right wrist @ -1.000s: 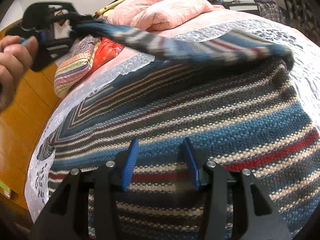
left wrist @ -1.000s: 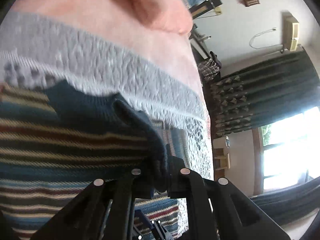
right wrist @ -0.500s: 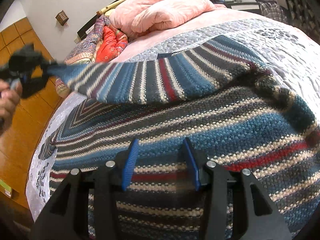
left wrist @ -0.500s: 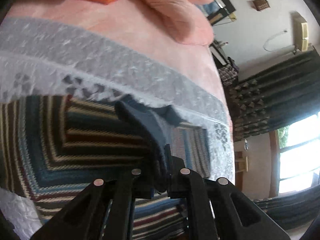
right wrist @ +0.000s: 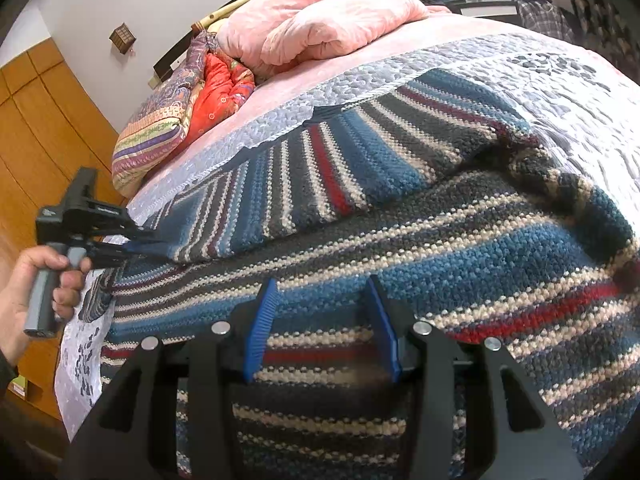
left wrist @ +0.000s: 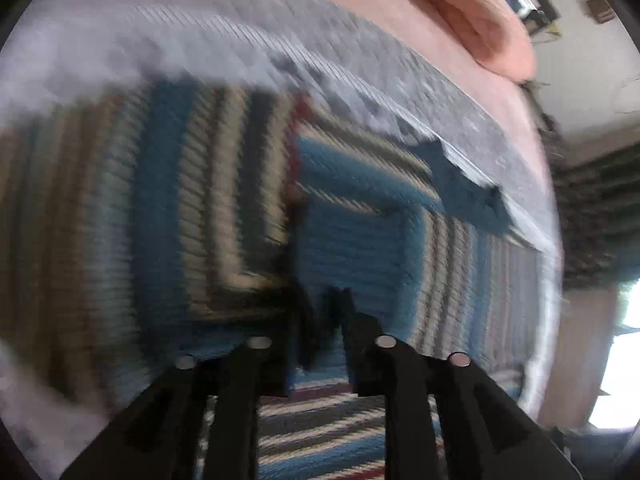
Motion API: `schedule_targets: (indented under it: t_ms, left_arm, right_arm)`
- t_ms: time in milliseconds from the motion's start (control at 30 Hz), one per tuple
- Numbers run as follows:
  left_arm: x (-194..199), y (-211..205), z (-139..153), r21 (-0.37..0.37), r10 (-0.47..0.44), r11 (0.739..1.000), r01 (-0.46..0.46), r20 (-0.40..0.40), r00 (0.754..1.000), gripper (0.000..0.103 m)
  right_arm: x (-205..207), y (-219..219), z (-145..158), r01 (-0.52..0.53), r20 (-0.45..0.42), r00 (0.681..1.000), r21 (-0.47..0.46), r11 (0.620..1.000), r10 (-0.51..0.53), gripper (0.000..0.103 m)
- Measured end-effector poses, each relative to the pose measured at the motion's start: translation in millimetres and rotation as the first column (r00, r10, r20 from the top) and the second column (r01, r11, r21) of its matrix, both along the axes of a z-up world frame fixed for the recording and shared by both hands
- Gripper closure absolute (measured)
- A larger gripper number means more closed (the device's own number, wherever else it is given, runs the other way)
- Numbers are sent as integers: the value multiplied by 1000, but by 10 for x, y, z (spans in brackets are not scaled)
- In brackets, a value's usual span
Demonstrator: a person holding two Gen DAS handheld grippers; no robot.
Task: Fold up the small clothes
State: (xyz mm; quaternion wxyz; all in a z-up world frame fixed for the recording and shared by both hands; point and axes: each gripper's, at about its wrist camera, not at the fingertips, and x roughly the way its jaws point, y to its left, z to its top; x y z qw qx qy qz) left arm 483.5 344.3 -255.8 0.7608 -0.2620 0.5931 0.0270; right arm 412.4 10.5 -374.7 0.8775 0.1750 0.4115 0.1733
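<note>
A knitted sweater [right wrist: 440, 280] with blue, grey, cream and red stripes lies spread on the bed. One sleeve [right wrist: 320, 168] is folded across its body, the cuff pointing left. My left gripper [right wrist: 148, 246], held in a hand [right wrist: 36, 280], is at that cuff. In the blurred left wrist view the left gripper [left wrist: 322, 312] has its fingers slightly apart, with blue knit [left wrist: 360, 248] showing between them. My right gripper [right wrist: 324, 320] is open, its blue pads low over the sweater's near part and nothing pinched between them.
The sweater rests on a grey-white quilt [right wrist: 560, 92] over a pink sheet. A rolled pink duvet [right wrist: 320, 24] and patterned pillows [right wrist: 160, 120] are at the head of the bed. A wooden wardrobe [right wrist: 40, 120] stands to the left and dark curtains [left wrist: 592, 208] to the right.
The left gripper has swung the lifted sleeve down and leftward, laying it flat across the sweater's body, and its fingers have spread. The right gripper has stayed where it was.
</note>
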Motion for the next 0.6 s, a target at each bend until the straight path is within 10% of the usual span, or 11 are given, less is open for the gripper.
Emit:
schedule_targets:
  t_ms: [167, 267, 367, 467, 600]
  left_arm:
    - [-37, -284, 324, -164, -53, 983, 83, 179, 982, 60]
    - [22, -383, 20, -210, -52, 975, 76, 118, 992, 61]
    - [29, -275, -256, -166, -20, 986, 29, 57, 998, 87]
    - [-62, -84, -273, -193, 16, 981, -3, 65, 998, 90]
    - [-283, 170, -98, -225, 60, 974, -36, 101, 993, 63]
  right_arm:
    - [-6, 11, 7, -3, 0, 1000, 11, 1000, 3, 57]
    - [-15, 27, 12, -8, 1, 1000, 9, 1000, 8, 57]
    - [-12, 30, 10, -9, -1, 1000, 13, 1000, 9, 57]
    - [-20, 34, 10, -12, 1, 1000, 9, 1000, 12, 57]
    - [-50, 63, 23, -21, 4, 1000, 0, 1000, 21, 56]
